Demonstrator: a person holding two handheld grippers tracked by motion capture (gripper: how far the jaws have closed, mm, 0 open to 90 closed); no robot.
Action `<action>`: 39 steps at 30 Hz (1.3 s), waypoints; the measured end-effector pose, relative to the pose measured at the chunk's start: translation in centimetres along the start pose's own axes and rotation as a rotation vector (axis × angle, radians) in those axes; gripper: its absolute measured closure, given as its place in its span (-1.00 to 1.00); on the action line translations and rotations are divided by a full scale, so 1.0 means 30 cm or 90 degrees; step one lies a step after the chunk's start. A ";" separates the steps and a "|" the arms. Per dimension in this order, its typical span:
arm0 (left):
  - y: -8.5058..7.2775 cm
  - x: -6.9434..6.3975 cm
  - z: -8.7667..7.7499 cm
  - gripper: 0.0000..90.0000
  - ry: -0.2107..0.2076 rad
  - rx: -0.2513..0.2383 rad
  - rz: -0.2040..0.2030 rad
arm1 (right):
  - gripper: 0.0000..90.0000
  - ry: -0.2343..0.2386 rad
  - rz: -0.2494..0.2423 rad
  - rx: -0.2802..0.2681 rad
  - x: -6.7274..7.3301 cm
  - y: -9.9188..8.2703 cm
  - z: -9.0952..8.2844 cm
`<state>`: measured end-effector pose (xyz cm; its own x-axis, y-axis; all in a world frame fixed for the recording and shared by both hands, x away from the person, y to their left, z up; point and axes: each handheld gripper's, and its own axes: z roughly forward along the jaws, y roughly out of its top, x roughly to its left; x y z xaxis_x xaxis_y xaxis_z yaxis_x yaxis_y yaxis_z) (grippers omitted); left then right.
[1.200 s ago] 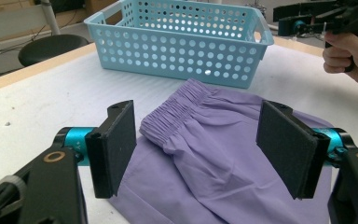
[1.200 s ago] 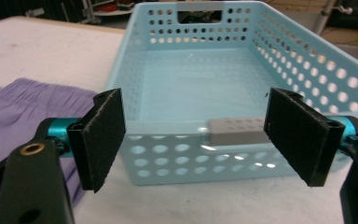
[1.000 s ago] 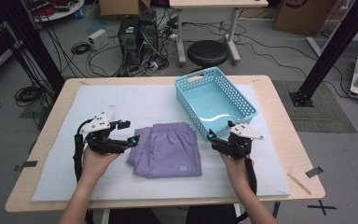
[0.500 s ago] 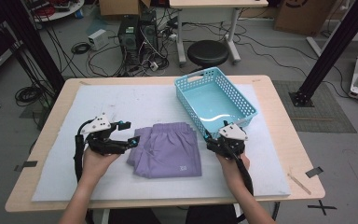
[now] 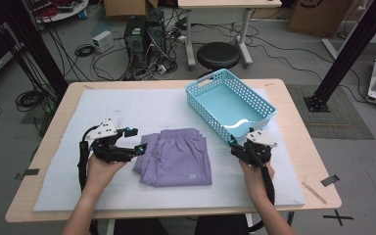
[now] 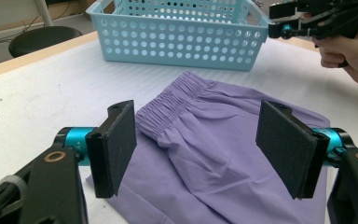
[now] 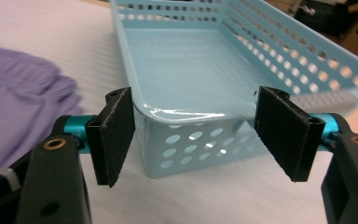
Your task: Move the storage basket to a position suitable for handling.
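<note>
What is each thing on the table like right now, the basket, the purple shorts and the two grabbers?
Basket: upright on the table, nothing in it.
Purple shorts: folded, lying flat on the white mat, held by nothing.
Left gripper: fingers wide open over the shorts' edge, gripping nothing.
Right gripper: fingers have just been closing a little, open astride the basket's near end, not pressing it.

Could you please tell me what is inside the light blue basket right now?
The basket holds nothing that can be seen: its smooth floor is bare in the high view and the right gripper view. The strip just behind its near wall is hidden.
</note>
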<state>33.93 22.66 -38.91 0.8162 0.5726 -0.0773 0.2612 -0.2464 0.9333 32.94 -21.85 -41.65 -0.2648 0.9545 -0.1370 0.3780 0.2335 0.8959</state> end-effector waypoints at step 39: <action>-0.009 0.009 -0.001 -0.36 0.002 0.000 -0.013 | -0.14 -0.017 0.260 0.057 -0.213 0.033 0.120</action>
<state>34.08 22.91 -39.17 0.8097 0.5792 -0.0947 0.2769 -0.2347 0.9318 38.19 -27.06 -41.40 -0.0540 0.9761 0.2105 0.5227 -0.1520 0.8389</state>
